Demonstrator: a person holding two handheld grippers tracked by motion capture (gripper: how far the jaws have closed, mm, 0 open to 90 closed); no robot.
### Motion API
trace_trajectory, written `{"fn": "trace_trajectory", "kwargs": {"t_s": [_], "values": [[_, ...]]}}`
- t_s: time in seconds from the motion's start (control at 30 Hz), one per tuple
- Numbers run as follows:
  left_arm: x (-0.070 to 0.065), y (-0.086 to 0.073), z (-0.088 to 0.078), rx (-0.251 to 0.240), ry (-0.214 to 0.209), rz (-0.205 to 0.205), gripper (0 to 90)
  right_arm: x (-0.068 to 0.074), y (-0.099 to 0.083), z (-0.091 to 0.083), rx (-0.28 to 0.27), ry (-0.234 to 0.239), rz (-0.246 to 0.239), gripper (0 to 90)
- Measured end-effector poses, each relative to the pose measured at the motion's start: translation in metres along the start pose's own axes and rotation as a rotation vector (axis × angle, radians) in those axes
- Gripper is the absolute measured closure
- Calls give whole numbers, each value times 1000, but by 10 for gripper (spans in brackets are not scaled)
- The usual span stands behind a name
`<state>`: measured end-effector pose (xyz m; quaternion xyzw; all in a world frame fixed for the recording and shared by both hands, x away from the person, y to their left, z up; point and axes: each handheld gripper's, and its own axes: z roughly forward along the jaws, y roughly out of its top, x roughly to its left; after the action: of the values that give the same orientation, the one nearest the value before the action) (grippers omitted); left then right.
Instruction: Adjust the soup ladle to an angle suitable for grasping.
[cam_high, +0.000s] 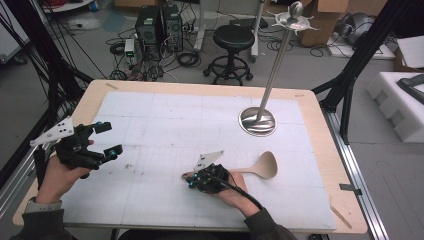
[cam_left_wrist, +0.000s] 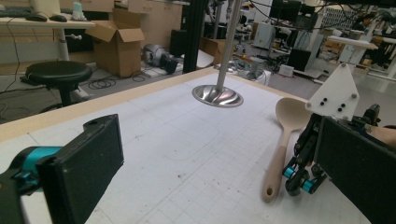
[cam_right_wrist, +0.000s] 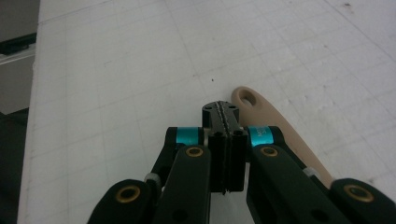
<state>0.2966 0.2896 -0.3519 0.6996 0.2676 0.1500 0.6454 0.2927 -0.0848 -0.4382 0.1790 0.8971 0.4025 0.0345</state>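
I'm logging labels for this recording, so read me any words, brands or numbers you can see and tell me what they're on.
None can be read.
Teal band on the right gripper, right gripper view: small dark print, too blurred to read.
Brown cardboard boxes on the floor, left gripper view: no legible print.
Beige wooden spoon, steel stand base, white gridded mat: no text.

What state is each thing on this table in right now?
Left gripper: open, nothing between its jaws.
Right gripper: shut, empty, beside the spoon's handle end.
Spoon: lying flat on the mat, not gripped.
Metal stand: upright on its round base.
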Motion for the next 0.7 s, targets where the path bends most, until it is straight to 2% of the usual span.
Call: {"fn": "trace_trajectory", "kwargs": {"t_s": [0.13, 0.2, 0.3, 0.47, 0.53, 0.67, 0.7], "values": [[0, 0, 0, -1, -1, -2, 18, 0, 2, 10, 31, -13, -19, 900], [0, 0, 0, 1, -3, 0, 18, 0, 3, 12, 20, -18, -25, 900], [0, 0, 1, 5, -3, 1, 18, 0, 6, 14, 11, -57, -38, 900], [-1, -1, 2, 7, -3, 1, 18, -3, 7, 16, 8, -73, -55, 900], [-1, -1, 2, 9, -5, 2, 18, -3, 8, 18, 12, -101, -67, 900], [-1, -1, 1, 8, -4, 0, 18, -11, 8, 18, -1, -109, -47, 900], [-1, -1, 1, 9, -4, 3, 18, -13, 8, 19, -6, -118, -55, 900]]}}
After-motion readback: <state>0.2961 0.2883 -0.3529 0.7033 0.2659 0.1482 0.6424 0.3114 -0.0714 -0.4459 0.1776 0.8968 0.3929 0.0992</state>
